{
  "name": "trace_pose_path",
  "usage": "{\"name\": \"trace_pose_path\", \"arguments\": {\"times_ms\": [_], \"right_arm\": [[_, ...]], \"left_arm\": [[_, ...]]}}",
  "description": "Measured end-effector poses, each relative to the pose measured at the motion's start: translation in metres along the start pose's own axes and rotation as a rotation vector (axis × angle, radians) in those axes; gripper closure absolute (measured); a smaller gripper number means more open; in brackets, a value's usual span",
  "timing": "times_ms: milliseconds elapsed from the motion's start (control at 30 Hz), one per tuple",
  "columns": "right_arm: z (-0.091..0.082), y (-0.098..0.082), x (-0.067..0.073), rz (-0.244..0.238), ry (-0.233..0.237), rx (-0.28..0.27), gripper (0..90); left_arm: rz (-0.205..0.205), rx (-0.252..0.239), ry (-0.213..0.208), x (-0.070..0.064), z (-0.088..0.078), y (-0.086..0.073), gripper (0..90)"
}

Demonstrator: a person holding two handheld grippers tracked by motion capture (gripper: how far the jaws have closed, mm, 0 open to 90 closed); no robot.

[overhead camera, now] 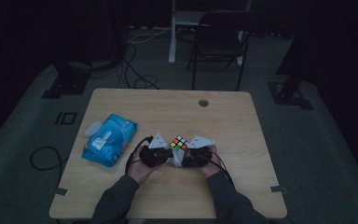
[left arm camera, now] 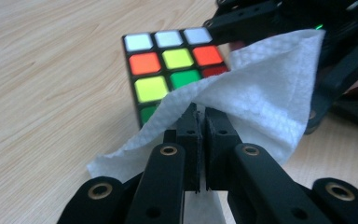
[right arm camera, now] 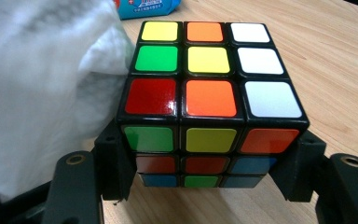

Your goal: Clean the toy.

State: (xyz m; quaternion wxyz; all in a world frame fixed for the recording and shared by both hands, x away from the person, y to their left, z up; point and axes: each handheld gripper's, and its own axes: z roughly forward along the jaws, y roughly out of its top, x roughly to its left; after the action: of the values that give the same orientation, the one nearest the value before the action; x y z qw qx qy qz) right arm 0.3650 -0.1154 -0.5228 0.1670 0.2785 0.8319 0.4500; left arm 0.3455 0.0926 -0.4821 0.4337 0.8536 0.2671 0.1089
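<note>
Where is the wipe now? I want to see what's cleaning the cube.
In the left tool's shut jaws, the wipe drapes against the cube.

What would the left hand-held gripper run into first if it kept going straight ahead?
Probably the puzzle cube. The left hand-held gripper, shut on a white wipe, points at the cube's side, with the wipe draped between them. How far apart they are is hard to judge.

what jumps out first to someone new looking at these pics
The brightly coloured puzzle cube at the middle of the wooden table, clamped between the right gripper jaws. Against its side lies a white wipe, pinched in the shut left gripper. A blue wipes pack lies to the left.
</note>
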Motion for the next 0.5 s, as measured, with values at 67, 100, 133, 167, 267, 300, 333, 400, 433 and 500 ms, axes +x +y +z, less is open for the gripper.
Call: {"name": "trace_pose_path", "arguments": {"times_ms": [67, 100, 133, 167, 267, 300, 333, 400, 433, 500], "right_arm": [[0.0, 0.0, 0.0, -0.001, 0.0, 0.0, 34.2], [0.0, 0.0, 0.0, -0.001, 0.0, 0.0, 34.2], [0.0, 0.0, 0.0, 0.0, 0.0, 0.0, 34.2], [0.0, 0.0, 0.0, 0.002, 0.001, -0.001, 34.2], [-0.001, 0.001, 0.0, 0.0, 0.001, -0.004, 34.2], [-0.002, 0.001, 0.0, 0.001, 0.0, -0.006, 34.2], [-0.003, 0.001, -0.001, 0.003, 0.003, -0.009, 34.2], [-0.005, 0.002, -0.002, 0.003, 0.008, -0.019, 34.2], [-0.005, 0.003, -0.002, 0.002, 0.007, -0.022, 34.2], [-0.006, 0.003, -0.001, 0.001, 0.004, -0.02, 34.2]], "left_arm": [[0.002, -0.005, -0.007, -0.001, 0.0, 0.001, 87.5], [0.001, -0.006, -0.011, -0.001, -0.001, 0.002, 87.4], [0.004, -0.006, -0.011, -0.002, -0.001, 0.002, 87.4], [0.006, -0.005, -0.009, -0.001, -0.001, 0.002, 87.4], [-0.007, -0.007, 0.005, 0.002, -0.001, 0.0, 87.5], [-0.007, -0.005, 0.013, 0.004, -0.002, 0.0, 87.4], [-0.01, -0.002, 0.025, 0.006, -0.002, -0.001, 87.4], [-0.017, -0.003, 0.032, 0.007, -0.003, -0.002, 87.5], [-0.022, -0.001, 0.04, 0.011, -0.004, -0.003, 87.5], [-0.031, 0.0, 0.05, 0.016, -0.006, -0.004, 87.4]]}}
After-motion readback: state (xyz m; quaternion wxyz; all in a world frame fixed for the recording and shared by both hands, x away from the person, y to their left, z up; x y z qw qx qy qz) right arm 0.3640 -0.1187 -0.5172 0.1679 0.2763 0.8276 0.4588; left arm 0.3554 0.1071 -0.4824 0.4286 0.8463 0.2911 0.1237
